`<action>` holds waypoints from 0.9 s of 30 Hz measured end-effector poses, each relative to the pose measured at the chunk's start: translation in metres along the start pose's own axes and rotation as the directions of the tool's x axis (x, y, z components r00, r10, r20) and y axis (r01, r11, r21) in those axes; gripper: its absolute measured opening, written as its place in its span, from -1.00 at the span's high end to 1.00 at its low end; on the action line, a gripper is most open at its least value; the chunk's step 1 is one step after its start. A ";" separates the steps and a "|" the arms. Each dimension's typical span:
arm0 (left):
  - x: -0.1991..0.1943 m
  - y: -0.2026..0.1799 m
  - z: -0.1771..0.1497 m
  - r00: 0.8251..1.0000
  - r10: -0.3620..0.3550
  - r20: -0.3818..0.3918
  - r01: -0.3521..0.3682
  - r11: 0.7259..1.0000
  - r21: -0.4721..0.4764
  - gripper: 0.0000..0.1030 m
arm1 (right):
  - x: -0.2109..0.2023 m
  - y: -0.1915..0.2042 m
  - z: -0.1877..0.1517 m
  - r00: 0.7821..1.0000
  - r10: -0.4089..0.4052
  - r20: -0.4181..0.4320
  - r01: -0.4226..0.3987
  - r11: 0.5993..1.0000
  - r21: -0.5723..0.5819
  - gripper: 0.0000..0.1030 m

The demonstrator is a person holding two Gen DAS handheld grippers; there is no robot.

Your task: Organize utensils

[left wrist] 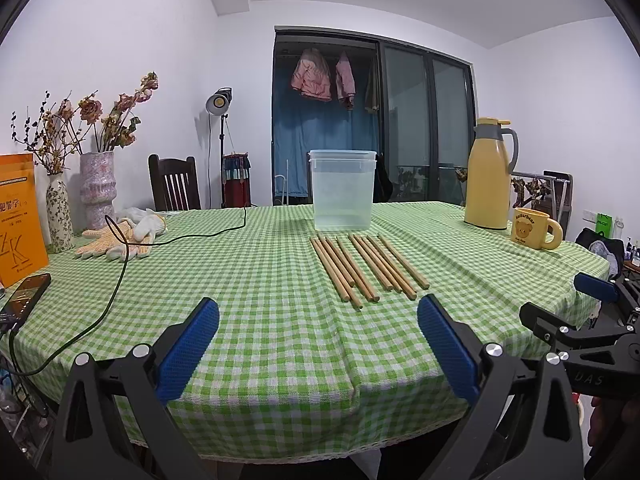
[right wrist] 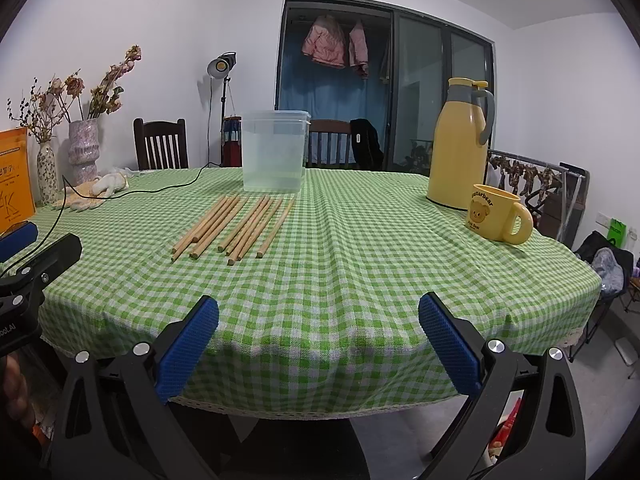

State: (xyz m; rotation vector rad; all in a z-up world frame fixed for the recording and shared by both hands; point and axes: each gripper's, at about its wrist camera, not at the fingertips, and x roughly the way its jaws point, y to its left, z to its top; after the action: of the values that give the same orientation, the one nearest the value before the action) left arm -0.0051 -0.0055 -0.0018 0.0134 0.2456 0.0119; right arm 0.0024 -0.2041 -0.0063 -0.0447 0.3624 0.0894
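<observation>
- Left tool (left wrist: 318, 344): jaws spread wide, holding nothing, hovering at the near edge of the bench (left wrist: 260, 280).
- Right tool (right wrist: 319, 344): jaws likewise wide apart and empty, at the near edge, just right of the left tool.
- Chopsticks (left wrist: 366, 266): wooden, lying side by side in a loose row on the green checked cloth, mid-bench, ends pointing near and far.
- Tub (left wrist: 343, 189): clear plastic, upright, just beyond the chopsticks' far ends.
- Flask (left wrist: 490, 174) and mug (left wrist: 534, 229): yellow, at far right, near each other.
- Gloves (left wrist: 120, 240), vases (left wrist: 96, 188): far left.
</observation>
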 end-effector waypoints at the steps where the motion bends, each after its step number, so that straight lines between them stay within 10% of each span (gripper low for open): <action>1: 0.000 0.000 0.000 1.000 0.001 0.001 -0.001 1.000 0.001 -0.86 | 0.000 0.000 0.000 1.000 -0.001 0.001 0.001 1.000 0.000 -0.88; 27: -0.001 -0.002 0.002 1.000 0.002 -0.002 -0.002 1.000 0.009 -0.86 | -0.001 -0.001 -0.001 1.000 0.009 0.005 -0.009 1.000 -0.001 -0.87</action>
State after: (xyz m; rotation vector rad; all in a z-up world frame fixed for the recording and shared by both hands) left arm -0.0057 -0.0071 0.0003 0.0228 0.2471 0.0129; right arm 0.0008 -0.2049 -0.0067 -0.0441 0.3572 0.0984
